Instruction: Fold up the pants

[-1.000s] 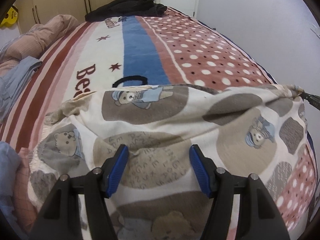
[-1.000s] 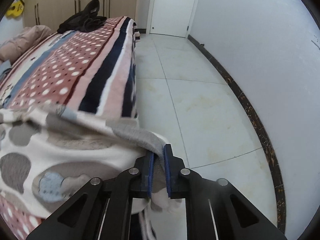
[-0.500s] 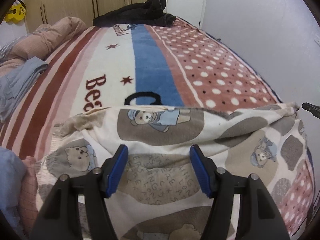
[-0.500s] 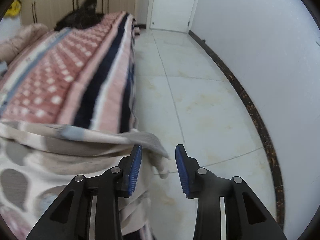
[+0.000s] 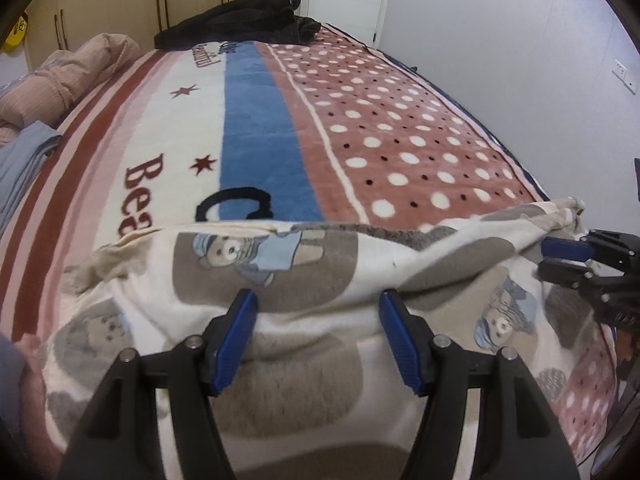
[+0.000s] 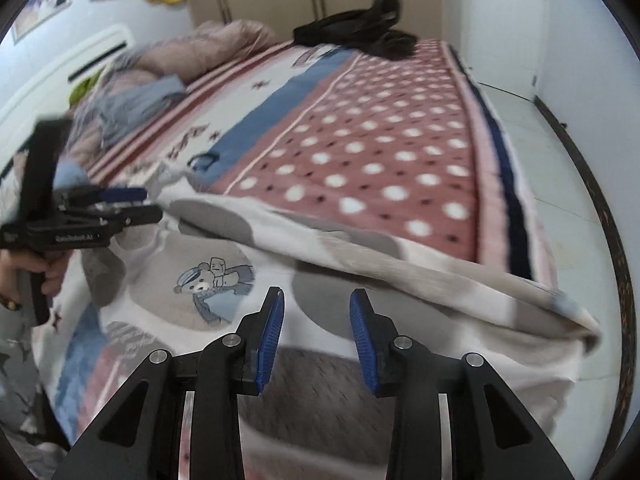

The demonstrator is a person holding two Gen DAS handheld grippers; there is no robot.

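Cream pants (image 5: 320, 280) printed with grey patches and teddy bears lie spread across the near end of the bed, one corner hanging off its right edge (image 6: 576, 320). In the left wrist view my left gripper (image 5: 317, 300) hovers over the middle of the pants, open, its blue pads apart above the cloth. My right gripper (image 6: 318, 296) is open over the pants (image 6: 224, 248) with nothing pinched between its pads. It also shows at the pants' right end (image 5: 544, 258). Beyond the cloth's far left side, the right wrist view shows the left gripper (image 6: 152, 202).
The bed carries a striped and dotted blanket (image 5: 380, 128). Dark clothes (image 5: 240, 20) lie at its far end, a pink duvet (image 5: 68, 76) and a blue-grey garment (image 5: 24, 160) on the left. Tiled floor (image 6: 560, 168) runs along the bed's right side. A hand (image 6: 44, 272) holds the left gripper.
My right gripper let go of the pants' hanging corner, opened, and swung left from the bed's edge to above the pants. The left gripper drew back a little, still open.
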